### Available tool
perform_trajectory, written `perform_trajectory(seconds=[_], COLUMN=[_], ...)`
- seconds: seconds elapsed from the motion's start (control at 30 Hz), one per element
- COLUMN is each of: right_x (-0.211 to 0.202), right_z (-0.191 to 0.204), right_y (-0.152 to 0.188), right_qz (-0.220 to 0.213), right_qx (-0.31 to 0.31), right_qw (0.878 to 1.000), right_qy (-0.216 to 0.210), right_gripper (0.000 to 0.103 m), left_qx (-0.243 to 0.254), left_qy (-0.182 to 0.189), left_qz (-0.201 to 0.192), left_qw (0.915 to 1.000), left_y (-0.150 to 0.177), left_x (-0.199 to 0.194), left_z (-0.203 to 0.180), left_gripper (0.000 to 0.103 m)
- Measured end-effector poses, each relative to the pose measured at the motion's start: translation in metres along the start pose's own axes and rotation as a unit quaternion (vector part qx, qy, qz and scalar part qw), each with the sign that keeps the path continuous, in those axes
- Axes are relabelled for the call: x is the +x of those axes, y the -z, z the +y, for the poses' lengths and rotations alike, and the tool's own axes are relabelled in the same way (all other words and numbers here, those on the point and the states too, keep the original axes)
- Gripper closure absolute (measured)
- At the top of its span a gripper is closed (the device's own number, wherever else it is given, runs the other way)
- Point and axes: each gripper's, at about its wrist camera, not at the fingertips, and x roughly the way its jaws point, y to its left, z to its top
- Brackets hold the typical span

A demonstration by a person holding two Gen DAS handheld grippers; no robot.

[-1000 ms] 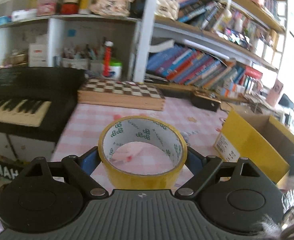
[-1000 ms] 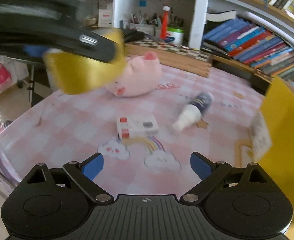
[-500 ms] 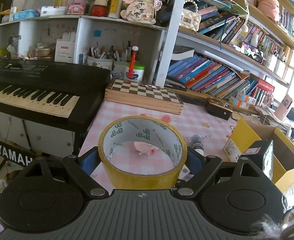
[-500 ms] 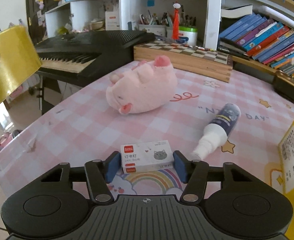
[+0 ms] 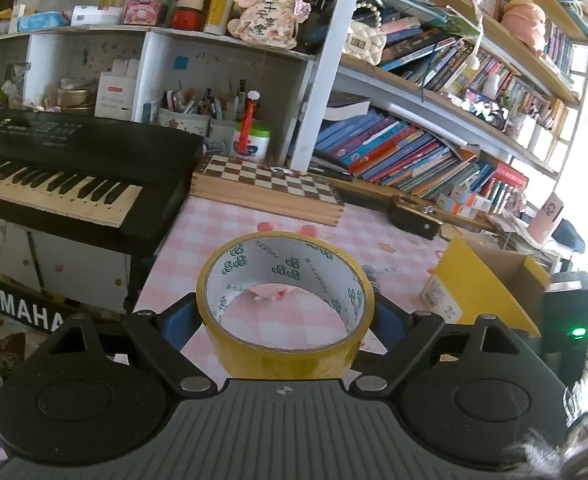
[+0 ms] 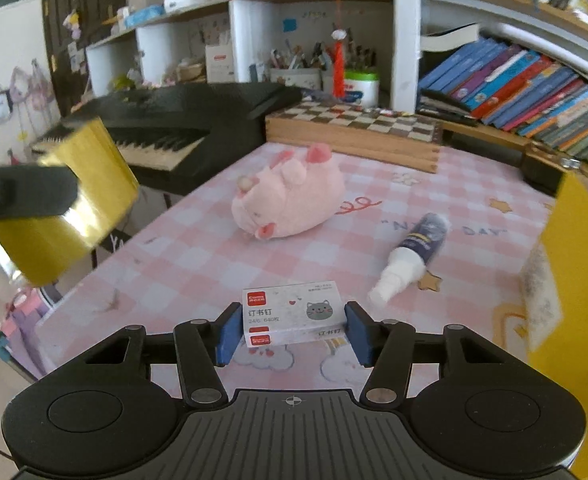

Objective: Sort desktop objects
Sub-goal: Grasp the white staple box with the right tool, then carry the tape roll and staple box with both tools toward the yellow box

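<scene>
My left gripper [image 5: 285, 320] is shut on a yellow tape roll [image 5: 290, 350] and holds it in the air left of the table; the roll also shows in the right wrist view [image 6: 62, 208]. My right gripper [image 6: 292, 330] is shut on a white staple box [image 6: 294, 312] with a cat picture, just above the pink checked tablecloth [image 6: 182, 256]. A pink plush pig [image 6: 290, 196] lies on its side beyond it. A spray bottle [image 6: 413, 256] lies to the right. A yellow cardboard box [image 6: 573, 264] stands at the right edge; it also shows in the left wrist view [image 5: 481, 284].
A wooden chessboard box [image 6: 353, 132] sits at the table's back. A black keyboard piano [image 6: 166, 128] stands to the left. Bookshelves [image 5: 413, 152] line the back wall. A dark case [image 5: 413, 216] lies at the back right.
My right gripper closed on the staple box and lifted it slightly. My left gripper drew back and up to the left with the tape roll.
</scene>
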Motion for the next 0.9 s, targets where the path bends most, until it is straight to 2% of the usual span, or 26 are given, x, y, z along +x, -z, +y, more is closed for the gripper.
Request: perform_trajectory(seconds=[0.3, 0.5, 0.67, 0.9], right_x=[-0.079, -0.118, -0.143, -0.173], right_z=[-0.013, -0.019, -0.025, -0.033], right_y=[0.012, 0.025, 0.037, 0.051], right_qz=[-0.013, -0.015, -0.011, -0.015], right_qx=[0.050, 0.073, 0.106, 0.140], right_qw=[0.998, 0.995, 0.992, 0.985], right_qy=[0.028, 0.058, 0.067, 0.103], right_gripper=[0.048, 0.048, 0.048, 0.048], left_qx=[0.009, 0.026, 0.040, 0.065], left_qy=[0.041, 0.075, 0.115, 0.168], left_qz=[-0.010, 0.005, 0.025, 0.044], left_qw=[0.9991, 0.9969, 0.9923, 0.9827], left_y=[0.000, 0.008, 0.013, 0.014], left_x=[-0.031, -0.047, -0.057, -0.067], left_z=[-0.019, -0.034, -0.045, -0.065], left_gripper=[0.016, 0.016, 0.016, 0.016])
